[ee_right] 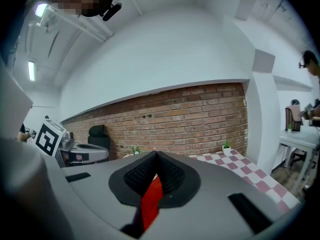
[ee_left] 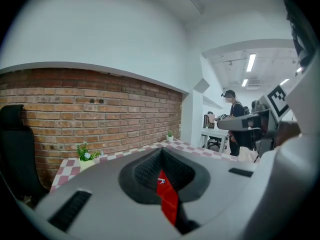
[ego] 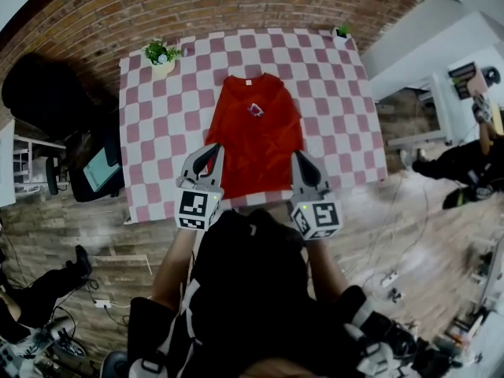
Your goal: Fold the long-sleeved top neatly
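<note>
A red long-sleeved top lies on the pink-and-white checked table, collar at the far side, with a small label showing on it. My left gripper is shut on the top's near left edge, and red cloth is pinched between its pads in the left gripper view. My right gripper is shut on the near right edge, with red cloth caught between its jaws in the right gripper view. Both grippers point almost level, away from me. The sleeves are hidden.
A potted plant stands at the table's far left corner and a smaller one at the far right corner. A black chair sits left of the table. A person is at a desk on the right. A brick wall runs behind.
</note>
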Motion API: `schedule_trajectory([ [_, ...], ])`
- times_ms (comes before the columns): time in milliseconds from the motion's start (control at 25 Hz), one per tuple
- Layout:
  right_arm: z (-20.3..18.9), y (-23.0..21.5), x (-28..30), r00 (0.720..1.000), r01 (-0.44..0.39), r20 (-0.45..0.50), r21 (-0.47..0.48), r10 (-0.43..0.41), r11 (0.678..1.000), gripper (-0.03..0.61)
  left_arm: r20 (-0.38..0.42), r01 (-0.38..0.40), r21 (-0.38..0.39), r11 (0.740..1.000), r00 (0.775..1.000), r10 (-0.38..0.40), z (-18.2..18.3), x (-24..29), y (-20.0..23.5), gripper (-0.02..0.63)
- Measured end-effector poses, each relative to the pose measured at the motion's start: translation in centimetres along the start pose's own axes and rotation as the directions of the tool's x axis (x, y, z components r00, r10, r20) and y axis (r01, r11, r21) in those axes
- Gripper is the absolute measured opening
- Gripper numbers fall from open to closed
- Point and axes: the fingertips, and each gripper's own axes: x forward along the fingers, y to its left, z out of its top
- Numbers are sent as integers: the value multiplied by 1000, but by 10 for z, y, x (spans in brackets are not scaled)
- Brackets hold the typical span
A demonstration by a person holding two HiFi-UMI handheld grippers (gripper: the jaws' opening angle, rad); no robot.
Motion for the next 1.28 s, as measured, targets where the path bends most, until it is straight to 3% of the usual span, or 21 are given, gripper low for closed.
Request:
schedule_trajectory([
  [240,6,0,26,1000,20,-15,-20,-21,1000,9,19,11,-13,1000,1000,-10,6,19,19,8],
  [280,7,-2,32,1000,18,-21,-27,-19,999,9,20,19,-13,1000,1000,-19,6,24,21,20],
  [360,8,-5,47,999,0,-42,-40,-1,999,16,7,44,-4,999,999,-44,6,36,25,115],
  [480,3,-10,72,993,-64,-100,-59,58,996,127,-38,82,22,996,996,-81,3,57,31,163],
  [720,-10,-38,125,967,-152,-225,-133,120,979,155,-125,138,57,989,984,-130,-7,105,47,206],
  [1000,-32,-71,187,911,-253,-379,-199,164,947,155,-246,212,123,970,953,-177,-25,172,71,215],
  [1280,-81,-98,237,805,-404,-545,-212,236,890,158,-391,327,113,938,883,-260,-69,229,80,216],
])
